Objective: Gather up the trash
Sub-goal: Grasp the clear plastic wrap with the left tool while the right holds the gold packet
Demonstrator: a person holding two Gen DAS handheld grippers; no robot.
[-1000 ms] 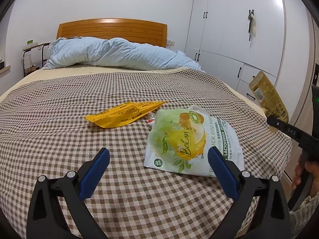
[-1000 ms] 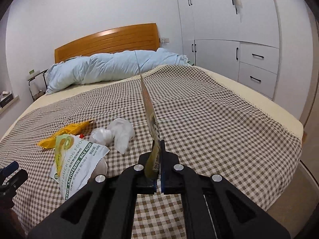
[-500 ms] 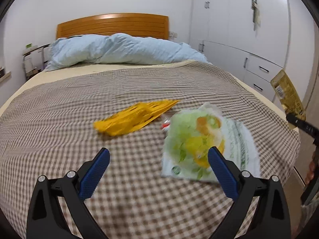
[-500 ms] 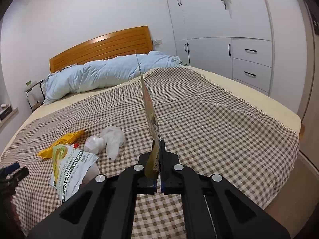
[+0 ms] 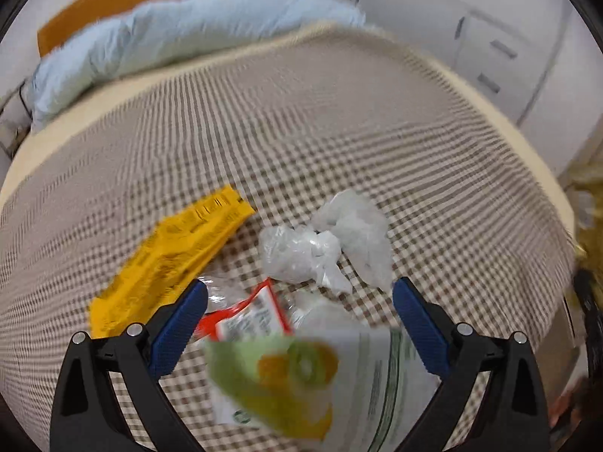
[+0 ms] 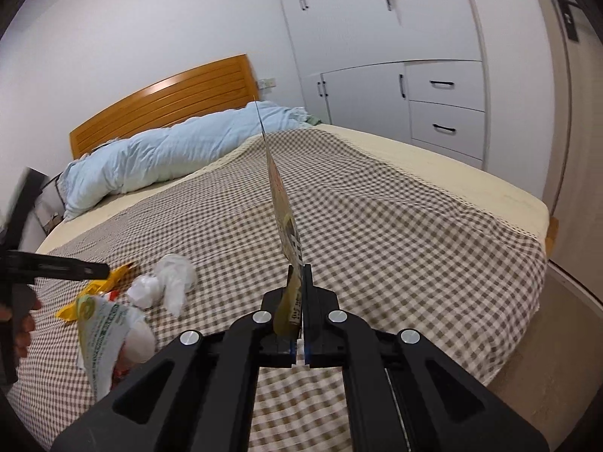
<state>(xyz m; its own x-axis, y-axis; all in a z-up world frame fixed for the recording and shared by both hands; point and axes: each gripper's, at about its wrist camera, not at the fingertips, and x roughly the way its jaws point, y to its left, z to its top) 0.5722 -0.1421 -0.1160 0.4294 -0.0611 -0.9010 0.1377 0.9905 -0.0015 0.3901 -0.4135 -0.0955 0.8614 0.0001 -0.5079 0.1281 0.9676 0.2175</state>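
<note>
A flat tan printed packet [image 6: 283, 222] is clamped edge-on between the pressed-together jaws of the right gripper [image 6: 300, 275]. The left gripper [image 5: 299, 324] is spread wide above a green-and-white printed pouch [image 5: 301, 376]. Beyond it, on the brown checked bedspread [image 5: 301, 120], a red-and-white wrapper [image 5: 248, 320], a yellow foil packet [image 5: 169, 260] and crumpled clear plastic [image 5: 324, 245] are seen.

- Bedspread [image 6: 377, 226]: brown-and-cream check.
- Duvet [image 6: 169, 150]: pale blue.
- Headboard [image 6: 158, 109]: orange wood.
- Wrapper [image 5: 169, 256], left of the left claw [image 5: 299, 312]: yellow.
- Bag [image 5: 324, 248] ahead of it: clear white.
- Pouch [image 5: 301, 376] between its blue pads [image 5: 181, 324]: green, orange, white.
- Wardrobe [image 6: 377, 37]: white.
</note>
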